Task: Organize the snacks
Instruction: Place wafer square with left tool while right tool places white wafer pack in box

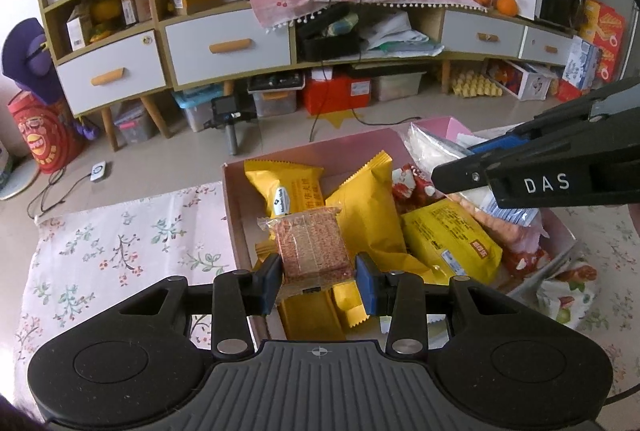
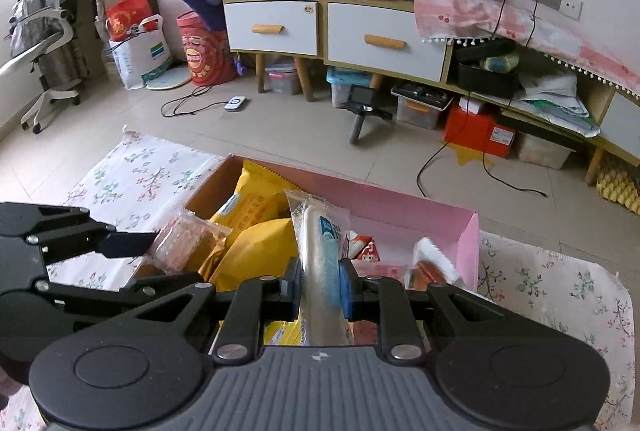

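Observation:
A pink cardboard box (image 1: 236, 207) on the floral tablecloth holds several snack packets, mostly yellow bags (image 1: 372, 207). My left gripper (image 1: 318, 277) is shut on a clear-wrapped brown grain cracker packet (image 1: 310, 245) and holds it over the box's near left part. My right gripper (image 2: 320, 285) is shut on a white and blue wafer packet (image 2: 320, 251), held upright over the box (image 2: 468, 243). The right gripper also shows in the left wrist view (image 1: 472, 167) at the right. The left gripper with its cracker packet (image 2: 180, 247) shows at the left in the right wrist view.
A floral tablecloth (image 1: 120, 251) covers the table around the box. A loose red and white snack packet (image 1: 568, 291) lies right of the box. Beyond the table edge are the tiled floor, a long cabinet with drawers (image 1: 228, 47), storage bins and cables.

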The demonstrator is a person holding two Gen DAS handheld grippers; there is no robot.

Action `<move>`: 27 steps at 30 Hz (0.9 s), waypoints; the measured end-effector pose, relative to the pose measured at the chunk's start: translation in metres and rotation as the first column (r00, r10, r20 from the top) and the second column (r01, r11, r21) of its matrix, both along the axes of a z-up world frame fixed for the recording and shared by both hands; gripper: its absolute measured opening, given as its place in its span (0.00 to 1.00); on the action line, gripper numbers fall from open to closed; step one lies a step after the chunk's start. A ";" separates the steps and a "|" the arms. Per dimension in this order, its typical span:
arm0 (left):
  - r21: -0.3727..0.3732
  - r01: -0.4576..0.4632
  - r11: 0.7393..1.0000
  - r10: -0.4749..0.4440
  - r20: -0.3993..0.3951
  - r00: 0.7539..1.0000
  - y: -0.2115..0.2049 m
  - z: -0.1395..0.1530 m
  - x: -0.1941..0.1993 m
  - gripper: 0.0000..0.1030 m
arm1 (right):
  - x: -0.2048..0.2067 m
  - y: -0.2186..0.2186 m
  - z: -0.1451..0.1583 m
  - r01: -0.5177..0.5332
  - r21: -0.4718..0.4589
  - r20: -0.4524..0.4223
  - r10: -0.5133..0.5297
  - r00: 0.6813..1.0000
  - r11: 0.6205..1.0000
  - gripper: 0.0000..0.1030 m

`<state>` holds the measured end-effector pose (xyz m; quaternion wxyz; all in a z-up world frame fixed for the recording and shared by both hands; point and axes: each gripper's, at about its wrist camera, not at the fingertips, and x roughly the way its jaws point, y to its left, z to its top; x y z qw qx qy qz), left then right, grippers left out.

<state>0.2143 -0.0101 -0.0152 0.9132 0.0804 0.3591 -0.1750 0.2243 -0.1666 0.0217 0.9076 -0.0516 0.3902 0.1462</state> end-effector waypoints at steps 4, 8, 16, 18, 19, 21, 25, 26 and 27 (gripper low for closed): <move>0.004 -0.006 1.000 0.006 0.004 1.000 -0.002 -0.002 0.002 0.37 | 0.004 -0.001 0.000 0.009 -0.010 0.002 -0.009 1.000 1.000 0.00; 0.017 -0.010 1.000 0.010 0.020 1.000 -0.003 0.001 -0.002 0.49 | 0.001 -0.002 0.003 0.022 0.002 0.017 -0.022 1.000 1.000 0.16; 0.038 -0.023 0.999 0.021 0.028 0.999 -0.012 0.014 -0.027 0.84 | -0.024 -0.020 0.023 0.020 0.019 0.068 -0.021 0.997 1.000 0.40; 0.035 -0.024 0.999 0.023 0.018 1.000 -0.015 0.015 -0.036 0.86 | -0.035 -0.028 0.028 0.012 0.006 0.085 -0.013 0.996 1.000 0.51; 0.040 -0.030 0.999 0.030 0.010 1.000 -0.017 0.015 -0.040 0.86 | -0.039 -0.032 0.028 0.008 0.000 0.088 -0.008 0.996 1.000 0.51; 0.047 -0.033 0.998 0.033 -0.008 0.999 -0.021 0.014 -0.047 0.86 | -0.048 -0.041 0.029 0.003 -0.013 0.090 -0.002 0.996 1.000 0.52; 0.045 -0.046 0.998 0.048 -0.054 0.997 -0.031 0.009 -0.058 0.86 | -0.064 -0.057 0.027 0.009 -0.029 0.088 -0.007 0.996 1.000 0.58; 0.035 -0.049 0.998 0.051 -0.068 0.996 -0.034 0.007 -0.061 0.86 | -0.068 -0.061 0.025 0.012 -0.027 0.082 -0.010 0.997 1.000 0.59; 0.024 -0.052 0.998 0.053 -0.078 0.995 -0.037 0.006 -0.062 0.86 | -0.072 -0.064 0.023 0.010 -0.027 0.074 -0.008 0.997 1.000 0.59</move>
